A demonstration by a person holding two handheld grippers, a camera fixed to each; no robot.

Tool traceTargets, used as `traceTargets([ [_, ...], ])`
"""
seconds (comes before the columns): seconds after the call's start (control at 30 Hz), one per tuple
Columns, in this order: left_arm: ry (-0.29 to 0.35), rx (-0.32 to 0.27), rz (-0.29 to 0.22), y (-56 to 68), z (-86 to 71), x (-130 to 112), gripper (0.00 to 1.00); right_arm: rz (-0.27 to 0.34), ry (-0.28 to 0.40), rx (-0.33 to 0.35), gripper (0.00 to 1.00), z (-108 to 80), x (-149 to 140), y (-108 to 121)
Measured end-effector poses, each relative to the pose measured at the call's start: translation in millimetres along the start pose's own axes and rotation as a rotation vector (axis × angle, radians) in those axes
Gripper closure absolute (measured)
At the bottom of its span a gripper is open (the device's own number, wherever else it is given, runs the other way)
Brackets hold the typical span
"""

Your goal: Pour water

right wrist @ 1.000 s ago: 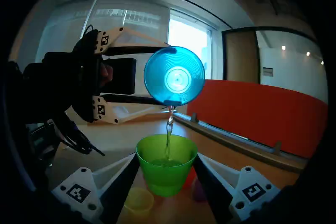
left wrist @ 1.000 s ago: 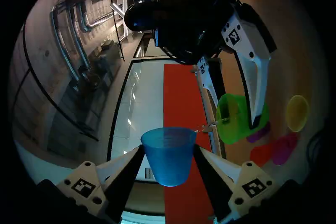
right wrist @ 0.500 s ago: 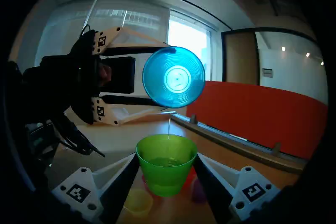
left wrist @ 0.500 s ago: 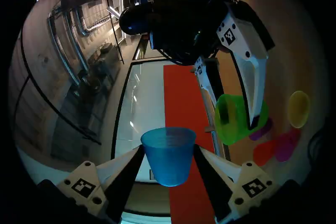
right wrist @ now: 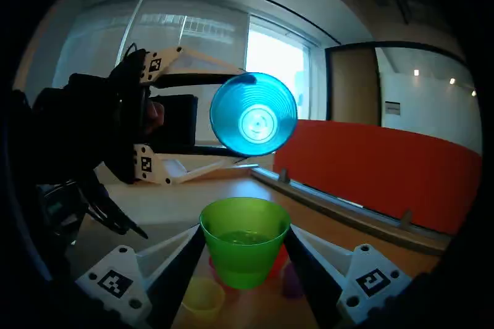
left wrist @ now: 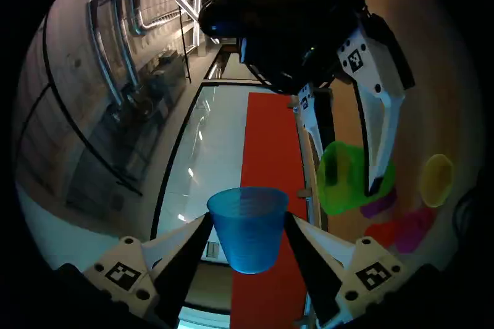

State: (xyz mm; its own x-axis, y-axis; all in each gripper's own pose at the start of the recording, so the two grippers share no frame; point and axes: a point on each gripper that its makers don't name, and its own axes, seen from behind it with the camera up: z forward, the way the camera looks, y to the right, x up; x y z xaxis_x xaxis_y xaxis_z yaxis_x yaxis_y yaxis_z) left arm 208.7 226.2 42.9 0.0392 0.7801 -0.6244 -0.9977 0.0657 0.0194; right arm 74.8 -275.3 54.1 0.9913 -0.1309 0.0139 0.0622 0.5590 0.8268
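Two light, thin-walled cups are clamped at mid-wall: the blue cup (right wrist: 253,114), tipped sideways, in the left gripper (left wrist: 248,223), and the green cup (right wrist: 245,262), upright below it holding water (right wrist: 245,237), in the right gripper (right wrist: 245,230). Both are judged easily crushed, so gentle pressure is advised.

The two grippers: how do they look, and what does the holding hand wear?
The left gripper and right gripper each have white tapering fingers with black inner faces and a square black-and-white marker on each finger. Their bodies are dark, with black cables. The hand seems to wear a black glove.
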Motion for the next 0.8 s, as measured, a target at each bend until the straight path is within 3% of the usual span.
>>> traceTargets([
  [0.43,-0.021,0.039,-0.333,-0.6,-2.0,-16.5,0.16,-0.017,0.020,-0.005,0.10,-4.0,7.3,-2.9],
  [0.8,-0.013,0.067,-0.583,-5.0,-9.1,-24.4,0.16,-0.022,0.042,-0.016,0.10,-9.9,15.7,-2.0],
])
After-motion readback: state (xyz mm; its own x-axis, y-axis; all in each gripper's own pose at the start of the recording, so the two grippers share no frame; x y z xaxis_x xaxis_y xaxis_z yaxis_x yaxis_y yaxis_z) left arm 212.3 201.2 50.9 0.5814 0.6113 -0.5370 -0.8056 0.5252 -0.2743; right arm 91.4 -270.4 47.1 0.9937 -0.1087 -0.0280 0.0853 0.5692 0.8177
